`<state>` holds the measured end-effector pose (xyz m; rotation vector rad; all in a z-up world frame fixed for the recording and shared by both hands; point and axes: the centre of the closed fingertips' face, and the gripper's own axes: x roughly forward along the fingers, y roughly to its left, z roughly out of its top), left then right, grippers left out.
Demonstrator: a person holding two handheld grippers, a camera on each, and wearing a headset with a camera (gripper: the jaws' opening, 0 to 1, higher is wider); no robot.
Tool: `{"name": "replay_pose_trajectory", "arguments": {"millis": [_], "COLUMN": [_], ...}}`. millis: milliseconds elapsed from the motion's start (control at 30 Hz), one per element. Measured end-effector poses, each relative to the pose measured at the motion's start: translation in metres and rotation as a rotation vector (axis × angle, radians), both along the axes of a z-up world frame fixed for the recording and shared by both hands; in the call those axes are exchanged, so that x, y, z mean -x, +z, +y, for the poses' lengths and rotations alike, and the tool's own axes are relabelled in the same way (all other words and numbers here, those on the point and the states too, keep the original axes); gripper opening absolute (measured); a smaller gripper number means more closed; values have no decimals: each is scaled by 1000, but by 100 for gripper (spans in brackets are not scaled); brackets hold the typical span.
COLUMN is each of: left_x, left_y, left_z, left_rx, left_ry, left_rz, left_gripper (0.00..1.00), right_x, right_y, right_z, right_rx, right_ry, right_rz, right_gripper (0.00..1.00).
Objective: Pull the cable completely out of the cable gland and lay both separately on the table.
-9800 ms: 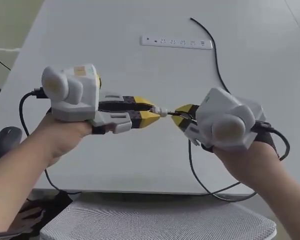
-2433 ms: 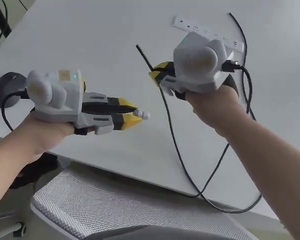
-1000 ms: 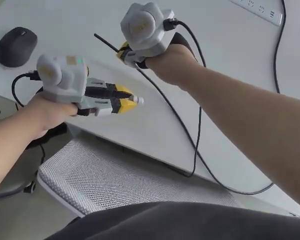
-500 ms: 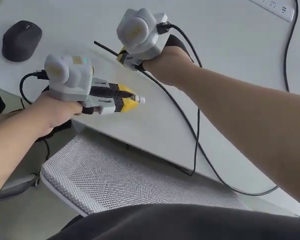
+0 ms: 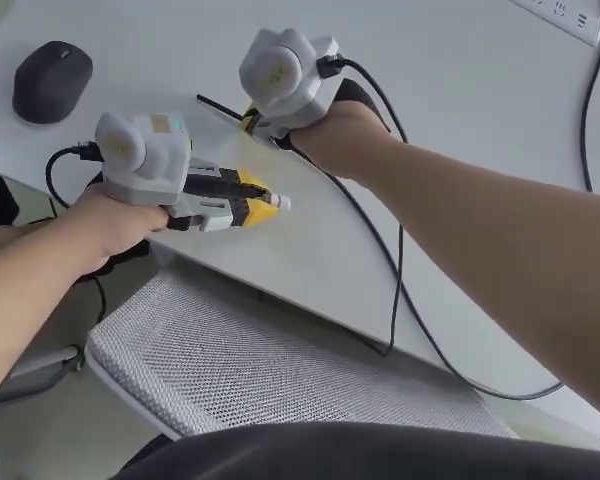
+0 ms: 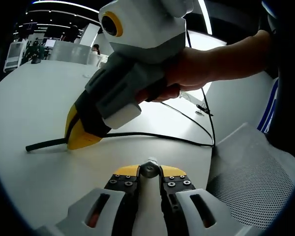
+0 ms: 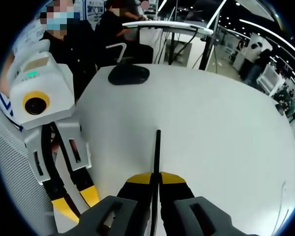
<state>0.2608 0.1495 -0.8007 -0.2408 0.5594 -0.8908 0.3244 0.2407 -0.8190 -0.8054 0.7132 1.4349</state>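
My left gripper [image 5: 268,205] hovers over the table's near edge, shut on the small white cable gland [image 5: 282,203]. In the left gripper view the gland [image 6: 148,168] sits between the yellow tips of that gripper [image 6: 148,173]. My right gripper [image 5: 248,120] is just beyond it, low over the table and shut on the black cable [image 5: 220,106]. The cable's free end points left, and the rest trails right and off the table edge. In the right gripper view the cable [image 7: 157,147] runs straight out from between the jaws of that gripper [image 7: 156,177]. Cable and gland are apart.
A dark mouse [image 5: 52,80] lies at the far left of the white table [image 5: 460,120]. A white power strip [image 5: 570,12] lies at the far right. A grey mesh chair [image 5: 280,370] stands below the table's near edge. People sit behind the table in the right gripper view.
The cable was pulled out of the gland, and the grippers, first joined at it, have separated. The right gripper carried the cable left and down toward the table. The left still holds the gland.
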Motion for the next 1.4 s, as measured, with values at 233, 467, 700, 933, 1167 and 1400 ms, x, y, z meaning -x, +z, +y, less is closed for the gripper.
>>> {"name": "replay_pose_trajectory", "arguments": {"millis": [233, 467, 700, 933, 1167, 1400], "left_x": [-1, -1, 0, 1, 1, 1], "left_y": [-1, -4, -8, -8, -5, -4], "left_z": [-1, 0, 0, 0, -1, 0], "left_rx": [-31, -67, -106, -114, -116, -122], "left_ry": [-12, -25, -48, -49, -40, -30], "left_rz": [-13, -24, -34, -38, -45, -47], "left_gripper": [16, 16, 16, 16, 18, 21], "right_x": [-1, -1, -1, -1, -2, -4], "right_y": [-1, 0, -1, -1, 1, 5], "right_z": [1, 1, 2, 2, 5, 6], "right_rx": [-4, 4, 12, 20, 19, 8], "right_ry": [0, 17, 29, 36, 34, 21], "right_rz": [4, -29, -53, -69, -80, -89], "right_gripper": [0, 1, 1, 2, 7, 13]}}
